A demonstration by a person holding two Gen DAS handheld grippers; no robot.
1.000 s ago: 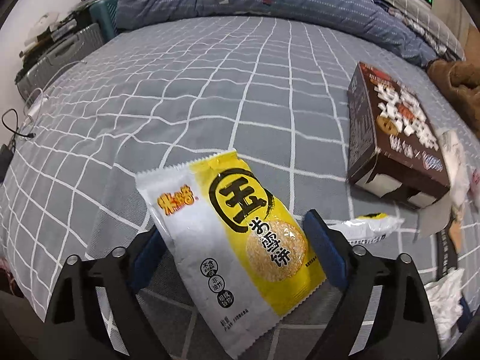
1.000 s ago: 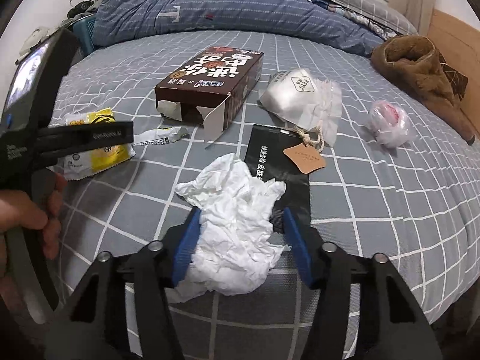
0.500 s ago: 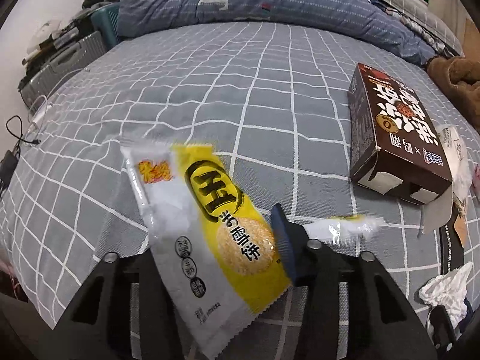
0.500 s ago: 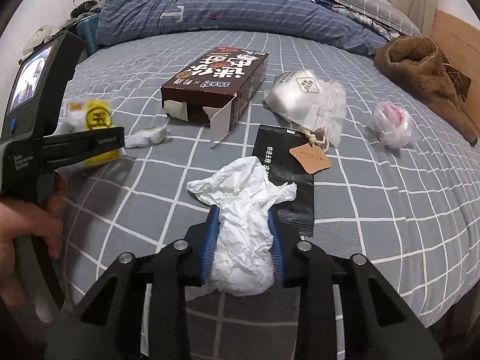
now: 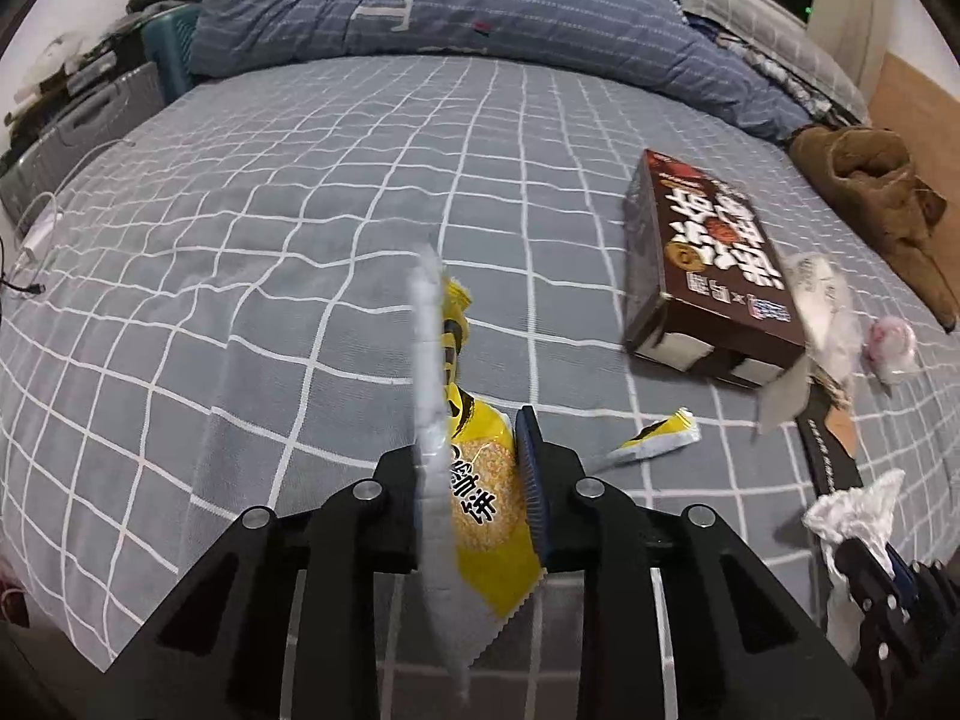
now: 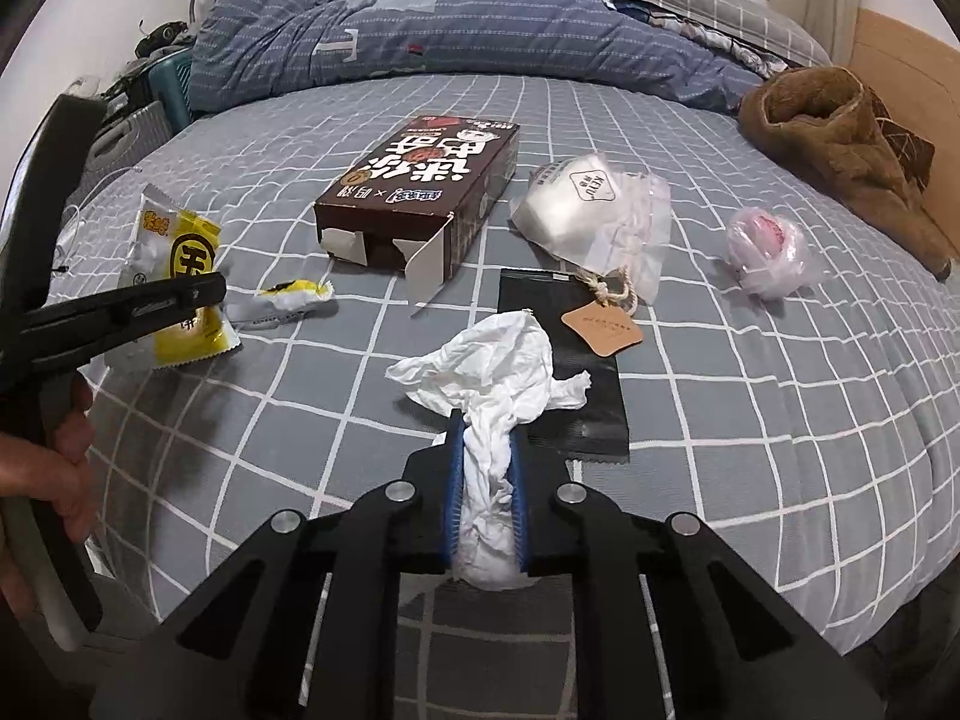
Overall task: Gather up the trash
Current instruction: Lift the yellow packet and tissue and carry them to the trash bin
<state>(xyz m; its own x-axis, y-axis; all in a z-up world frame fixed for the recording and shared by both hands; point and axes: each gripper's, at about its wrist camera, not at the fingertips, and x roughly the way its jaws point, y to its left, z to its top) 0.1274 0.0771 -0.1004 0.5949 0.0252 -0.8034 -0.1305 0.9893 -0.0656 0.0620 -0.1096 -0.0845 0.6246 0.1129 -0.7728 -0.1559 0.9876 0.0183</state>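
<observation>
Left gripper: jaws closed down onto the yellow-and-white plastic snack wrapper, pinching it so it stands edge-on between the blue pads, its top curling upward.
Right gripper: jaws squeezed tight around the crumpled white paper tissue, whose loose top fans out above the pads.
Change since a second ago: both sets of jaws stood wide around their items lying flat; the wrapper has now turned from face-up to on edge.
Left hand: seen at the right view's left edge, gripping its tool.
Still on the grey checked bedsheet: a brown cardboard snack box with open end flaps, a small torn yellow wrapper scrap, a black flat pouch, a clear bag with a white mask, a pink-filled plastic bag.
Open room: bare sheet stretches toward the blue striped duvet.
</observation>
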